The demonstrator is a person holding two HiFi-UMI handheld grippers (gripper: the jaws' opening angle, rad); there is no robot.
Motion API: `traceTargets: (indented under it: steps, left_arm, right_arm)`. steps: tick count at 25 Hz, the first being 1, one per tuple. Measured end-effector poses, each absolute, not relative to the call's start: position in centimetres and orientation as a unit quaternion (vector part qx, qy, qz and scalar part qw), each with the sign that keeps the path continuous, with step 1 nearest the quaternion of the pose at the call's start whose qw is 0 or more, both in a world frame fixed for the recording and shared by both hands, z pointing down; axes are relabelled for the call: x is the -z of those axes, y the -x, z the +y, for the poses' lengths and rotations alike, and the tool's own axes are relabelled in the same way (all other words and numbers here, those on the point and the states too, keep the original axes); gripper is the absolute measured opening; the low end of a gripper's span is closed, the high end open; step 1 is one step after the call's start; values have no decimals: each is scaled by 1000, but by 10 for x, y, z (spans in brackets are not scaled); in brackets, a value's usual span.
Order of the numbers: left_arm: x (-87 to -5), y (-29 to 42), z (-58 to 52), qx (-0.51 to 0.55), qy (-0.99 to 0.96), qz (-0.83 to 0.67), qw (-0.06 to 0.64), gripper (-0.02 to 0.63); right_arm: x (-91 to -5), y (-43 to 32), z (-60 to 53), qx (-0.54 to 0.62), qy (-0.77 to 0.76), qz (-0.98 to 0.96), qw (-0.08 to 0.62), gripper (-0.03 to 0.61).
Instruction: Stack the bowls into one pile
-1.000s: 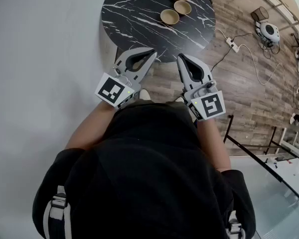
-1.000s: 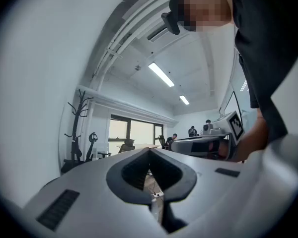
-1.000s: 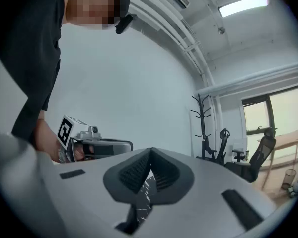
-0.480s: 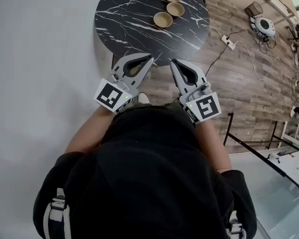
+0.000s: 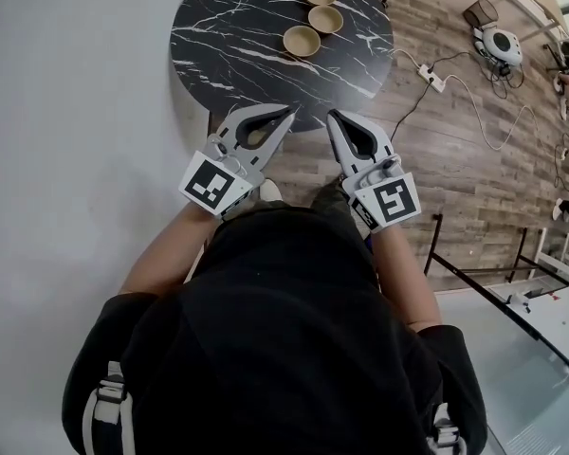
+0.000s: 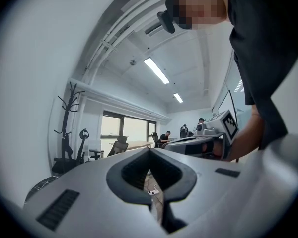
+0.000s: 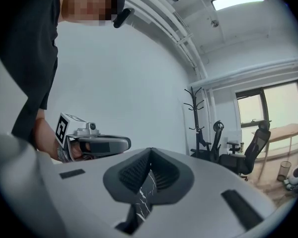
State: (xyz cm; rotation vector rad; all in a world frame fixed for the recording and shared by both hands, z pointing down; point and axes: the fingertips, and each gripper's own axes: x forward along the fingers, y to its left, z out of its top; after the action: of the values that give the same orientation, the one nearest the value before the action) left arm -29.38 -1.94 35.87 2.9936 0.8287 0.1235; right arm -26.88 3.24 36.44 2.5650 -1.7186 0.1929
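OK, head view: three shallow tan bowls (image 5: 302, 39) sit side by side in a row, unstacked, on the far part of the round black marble table (image 5: 228, 36). The left gripper (image 5: 289, 112) and right gripper (image 5: 332, 117) hover at the table's near edge, well apart from the bowls. Left gripper view: jaws clenched tip to tip, empty. Right gripper view: likewise clenched and empty, with marble visible below the jaws.
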Motion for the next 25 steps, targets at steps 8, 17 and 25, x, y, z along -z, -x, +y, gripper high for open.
traceTargets:
  steps: [8, 17, 25]
  left_arm:
    - [-352, 245, 5, -31, -968, 247, 24, 3]
    - [-346, 179, 65, -38, -970, 238, 18, 3]
    - [-335, 121, 131, -39, -974, 222, 5, 3]
  right_arm:
    - [-364, 221, 50, -62, -808, -585, 30, -11]
    - [-365, 153, 111, -69, -798, -598, 26, -11]
    - [-362, 99, 172, -71, -789, -610, 4, -11]
